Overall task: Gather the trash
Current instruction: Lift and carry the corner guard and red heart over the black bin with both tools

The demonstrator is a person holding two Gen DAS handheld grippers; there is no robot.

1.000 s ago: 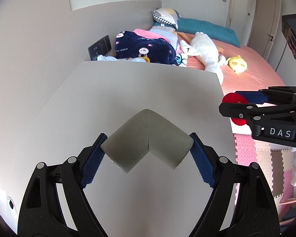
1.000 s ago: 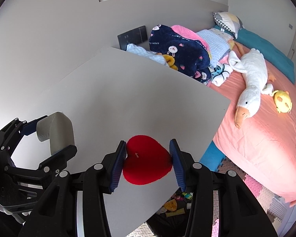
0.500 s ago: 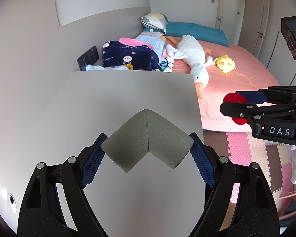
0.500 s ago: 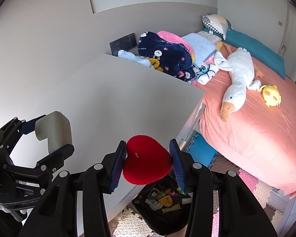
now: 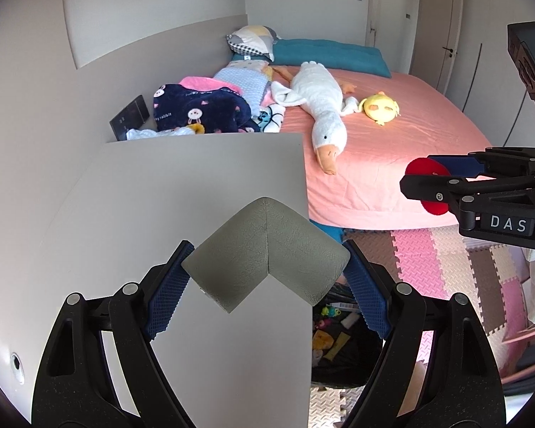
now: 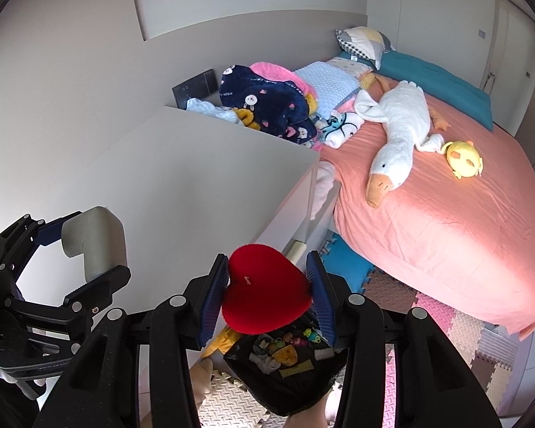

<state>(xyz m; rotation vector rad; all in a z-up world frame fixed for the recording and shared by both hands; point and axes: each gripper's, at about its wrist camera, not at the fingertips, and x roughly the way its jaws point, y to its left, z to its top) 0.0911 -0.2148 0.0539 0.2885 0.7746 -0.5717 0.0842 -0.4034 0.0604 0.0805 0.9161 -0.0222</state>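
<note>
My left gripper is shut on a grey L-shaped foam corner guard, held above the right edge of a white table. It also shows in the right wrist view. My right gripper is shut on a red heart-shaped felt piece, held above a black trash bag on the floor beside the table. The bag holds several small scraps. In the left wrist view the right gripper and the heart show at the right, the bag low behind my fingers.
A bed with a pink sheet stands right of the table, with a white goose plush, a yellow duck plush and folded blankets. Foam puzzle mats cover the floor. A wall runs along the table's left.
Both grippers have moved right, off the table's middle toward its right edge. The trash bag on the floor has come into view under them. Both still hold their items.
</note>
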